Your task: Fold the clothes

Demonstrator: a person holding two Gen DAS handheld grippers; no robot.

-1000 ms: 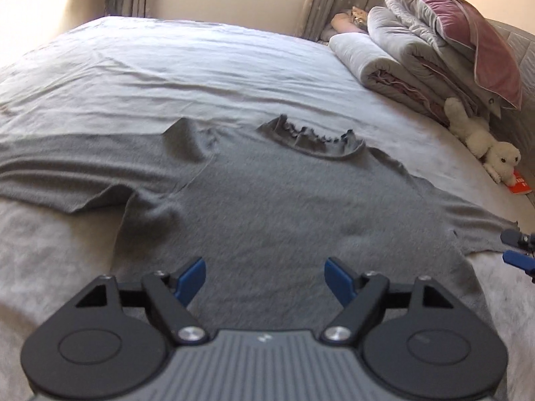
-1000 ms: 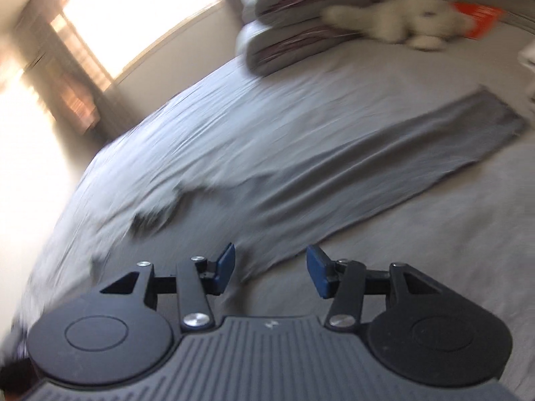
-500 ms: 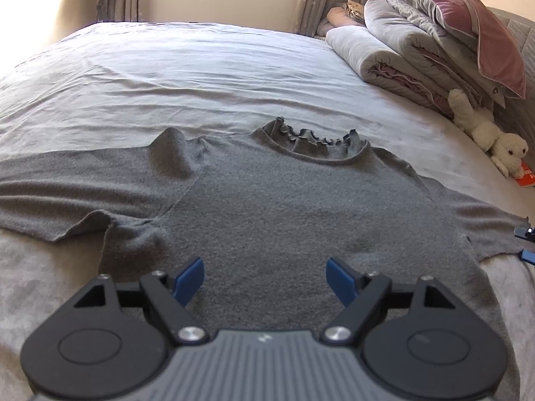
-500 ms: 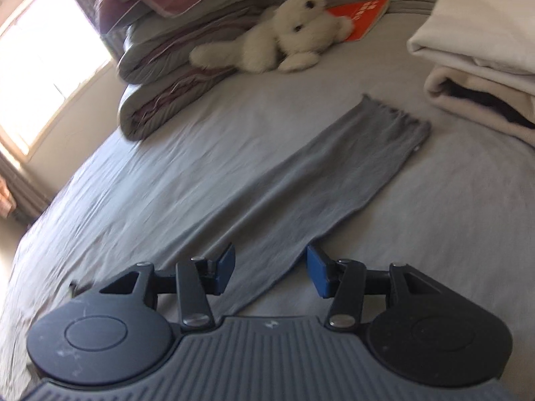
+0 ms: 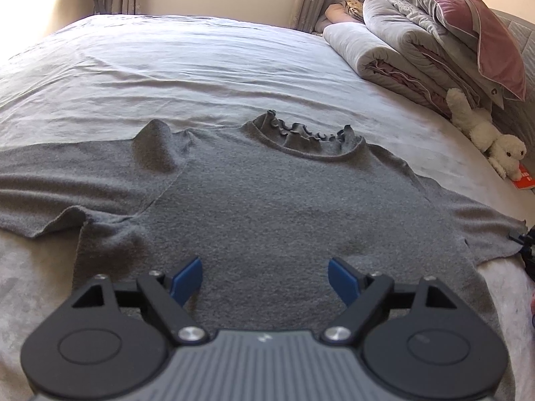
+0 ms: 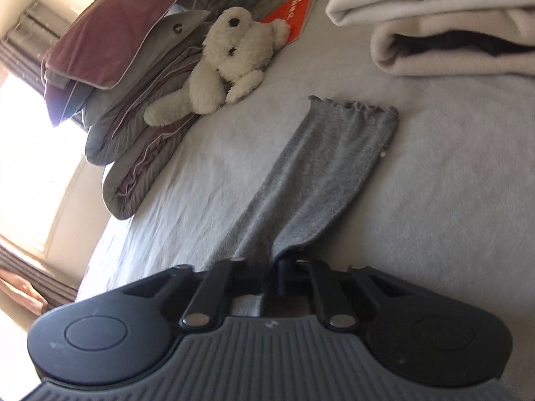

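Sweater (image 5: 267, 207), grey with a frilled collar, lies spread flat across my bed (image 5: 200, 67), filling the middle of the left wrist frame, its one sleeve running off the left edge and its other sleeve (image 6: 334, 173) reaching toward the upper right of the right wrist frame, cuff end flat on the sheet. Rolled duvets (image 5: 394, 50) with a maroon pillow (image 5: 468, 10) on top sit in the upper right of the left frame. Folded cream blankets (image 6: 451, 33) fill the top right corner of the right frame. A white plush toy (image 6: 227, 63) leans against the bedding, with an orange booklet (image 6: 294, 10) behind it.

My left gripper (image 5: 265, 275) hovers at the bottom centre over the sweater's lower body, blue pads wide apart, holding nothing. My right gripper (image 6: 272, 264) is closed tight on the near end of the sleeve, the cloth bunched and lifted between its fingers.
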